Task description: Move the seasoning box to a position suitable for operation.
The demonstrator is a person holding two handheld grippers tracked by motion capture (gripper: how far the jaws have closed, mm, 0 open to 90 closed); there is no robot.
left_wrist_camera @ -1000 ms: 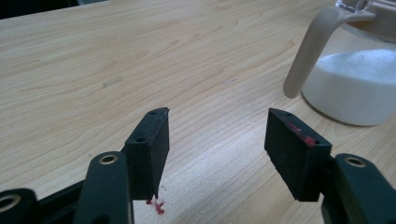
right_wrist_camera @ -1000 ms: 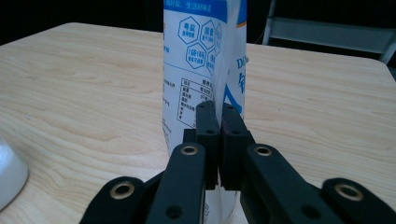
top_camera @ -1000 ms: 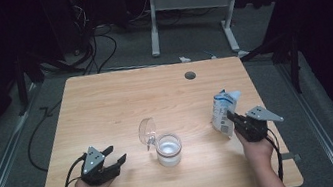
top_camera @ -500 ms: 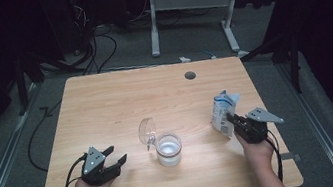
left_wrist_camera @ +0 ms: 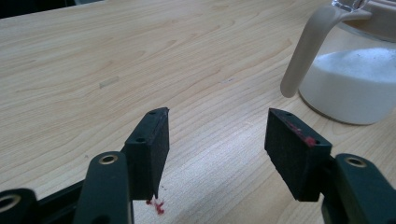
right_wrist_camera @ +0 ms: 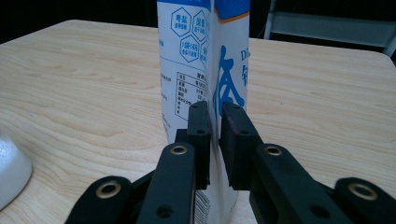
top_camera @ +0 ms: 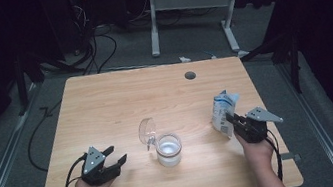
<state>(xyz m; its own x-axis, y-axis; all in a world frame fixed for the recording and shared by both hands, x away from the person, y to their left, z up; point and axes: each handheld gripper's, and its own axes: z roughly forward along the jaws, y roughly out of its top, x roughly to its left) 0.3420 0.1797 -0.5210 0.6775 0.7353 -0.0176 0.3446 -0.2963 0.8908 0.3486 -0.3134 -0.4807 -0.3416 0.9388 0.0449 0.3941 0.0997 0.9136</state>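
Milk carton (right_wrist_camera: 205,60): printed, boxy, creased edge.

Table: light wooden top (top_camera: 120,101) with 1 round cable hole (top_camera: 190,75) near the far edge.
Floor: grey carpet (top_camera: 16,147), black cables (top_camera: 96,49) lying across it.
Behind: a second desk with 2 white legs (top_camera: 152,25).
Light: dim room, dark at the edges.
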